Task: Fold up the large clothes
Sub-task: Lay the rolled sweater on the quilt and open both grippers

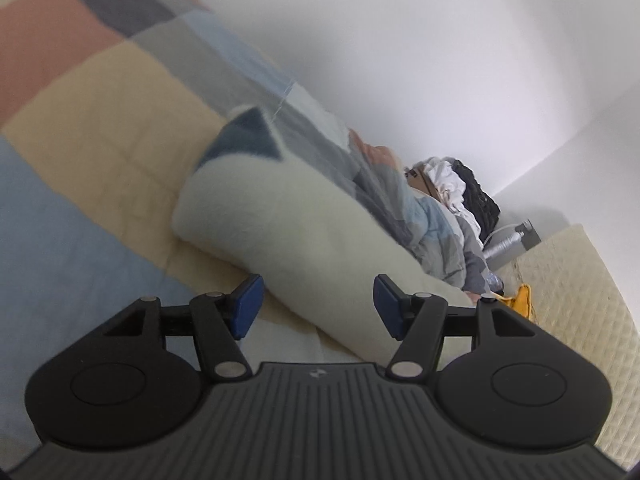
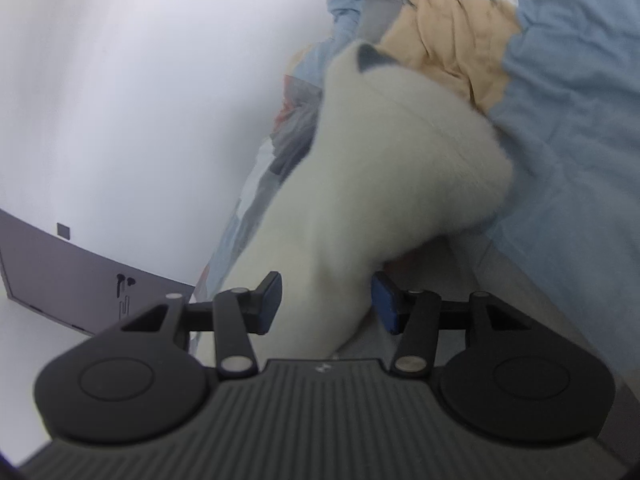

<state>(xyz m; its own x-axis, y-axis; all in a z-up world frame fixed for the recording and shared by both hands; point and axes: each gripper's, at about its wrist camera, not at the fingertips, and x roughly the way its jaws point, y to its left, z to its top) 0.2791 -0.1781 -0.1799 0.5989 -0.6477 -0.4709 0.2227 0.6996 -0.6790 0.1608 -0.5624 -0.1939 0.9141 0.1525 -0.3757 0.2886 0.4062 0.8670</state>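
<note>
The fleece garment [image 1: 288, 216], cream with a dark blue patch near one end, lies as a thick folded bundle on the patchwork quilt [image 1: 80, 120] that covers the bed. In the left wrist view it runs from the middle of the frame down toward my left gripper [image 1: 318, 304], whose blue pads [image 1: 248, 306] stand wide apart; the near end of the bundle shows in the gap between them, but neither pad presses on it. In the right wrist view the same garment [image 2: 384, 184] reaches down between the fingers of my right gripper [image 2: 324, 304]. These stand moderately apart, with the cloth filling most of the gap. The left-hand pad [image 2: 270, 300] sits just beside the fleece and the right-hand pad [image 2: 384, 304] shows a sliver of shadow next to it, so I cannot tell for certain whether they touch; I see no squeeze in the cloth. Both views are blurred.

The quilt is made of blue, beige, pink and grey squares. Beyond the garment, against the white wall [image 1: 440, 60], lies a rumpled duvet [image 1: 432, 216] in the same colours, and further off a heap of white and black clothes [image 1: 460, 184]. A cream textured mat [image 1: 580, 300] lies at the right edge of the left view, with a yellow item [image 1: 522, 300] beside it. In the right view a dark panel [image 2: 60, 264] stands against the wall.
</note>
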